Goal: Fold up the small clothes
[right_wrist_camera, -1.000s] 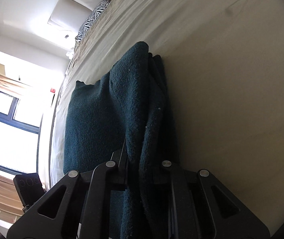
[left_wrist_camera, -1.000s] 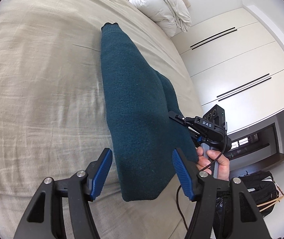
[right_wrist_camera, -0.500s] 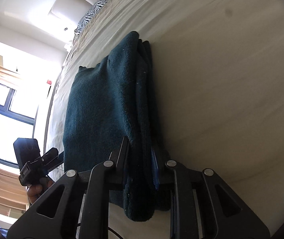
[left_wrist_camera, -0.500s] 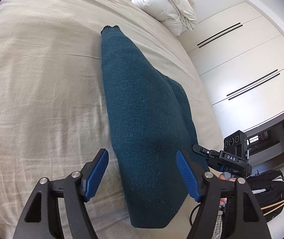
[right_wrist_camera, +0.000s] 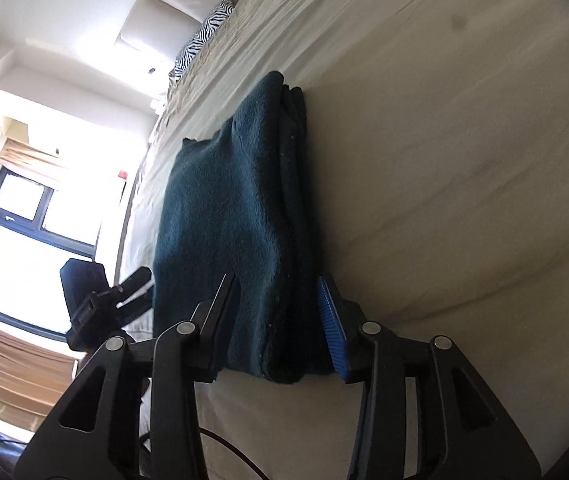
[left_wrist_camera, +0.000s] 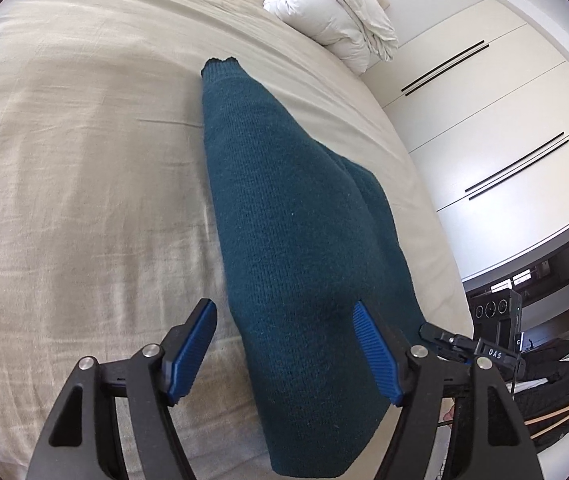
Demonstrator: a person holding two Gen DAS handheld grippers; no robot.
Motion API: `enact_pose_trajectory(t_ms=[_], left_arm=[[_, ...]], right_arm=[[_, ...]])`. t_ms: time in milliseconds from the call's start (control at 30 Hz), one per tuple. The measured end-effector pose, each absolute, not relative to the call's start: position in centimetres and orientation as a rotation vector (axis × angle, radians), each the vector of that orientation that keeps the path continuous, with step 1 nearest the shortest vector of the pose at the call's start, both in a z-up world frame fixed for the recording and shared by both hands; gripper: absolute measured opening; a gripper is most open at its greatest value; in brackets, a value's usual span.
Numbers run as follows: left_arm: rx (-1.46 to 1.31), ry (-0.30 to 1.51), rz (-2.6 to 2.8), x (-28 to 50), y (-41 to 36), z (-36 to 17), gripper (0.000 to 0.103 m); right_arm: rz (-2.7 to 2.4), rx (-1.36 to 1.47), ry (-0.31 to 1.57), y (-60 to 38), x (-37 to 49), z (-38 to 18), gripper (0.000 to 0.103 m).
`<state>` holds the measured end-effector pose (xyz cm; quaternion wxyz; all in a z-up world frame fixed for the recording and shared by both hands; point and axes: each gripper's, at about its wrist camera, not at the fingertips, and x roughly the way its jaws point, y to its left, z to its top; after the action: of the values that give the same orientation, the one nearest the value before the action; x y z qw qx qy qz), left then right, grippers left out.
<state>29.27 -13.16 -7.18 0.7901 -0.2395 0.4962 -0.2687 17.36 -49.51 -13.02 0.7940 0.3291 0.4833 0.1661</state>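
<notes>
- While its jaws open around the folded edge, the right gripper (right_wrist_camera: 280, 320) releases the teal sweater (left_wrist_camera: 296, 248), lying at twelve o'clock on the bed (left_wrist_camera: 84, 160).
- Left gripper (left_wrist_camera: 284, 352) hovers wide, holding nothing.
- Snagging knit could undo the fold.

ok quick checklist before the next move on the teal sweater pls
1. Sweater lies folded on the bed: ok.
2. Right gripper letting go: jaws opening, sweater edge between them, pads look clear: ok.
3. Left gripper open, holding nothing: ok.
4. Stacked layers at the right-hand edge aligned: cannot tell.
5. Grippers apart from each other: ok.
</notes>
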Motion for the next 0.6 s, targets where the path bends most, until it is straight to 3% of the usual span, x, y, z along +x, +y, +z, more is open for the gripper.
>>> enact_pose_trajectory(t_ms=[267, 333, 433, 600], left_arm=[[-0.496, 1.09, -0.588, 29.6, -13.9, -7.5, 0.073], [-0.498, 1.079, -0.577, 30.4, -13.9, -7.2, 0.074], [-0.506, 1.084, -0.576, 31.6, -13.9, -7.0, 0.076], [-0.513, 1.13, -0.59, 33.5, -14.7, -7.4, 0.076]], right_arm=[[0.286, 0.648, 1.038, -50.4, 15.4, -13.6, 0.039], [0.278, 0.687, 0.999, -51.2, 15.9, -12.7, 0.043], [0.301, 0.778, 0.944, -52.2, 18.0, -12.1, 0.06], [0.352, 0.86, 1.04, -51.8, 23.5, -13.8, 0.061]])
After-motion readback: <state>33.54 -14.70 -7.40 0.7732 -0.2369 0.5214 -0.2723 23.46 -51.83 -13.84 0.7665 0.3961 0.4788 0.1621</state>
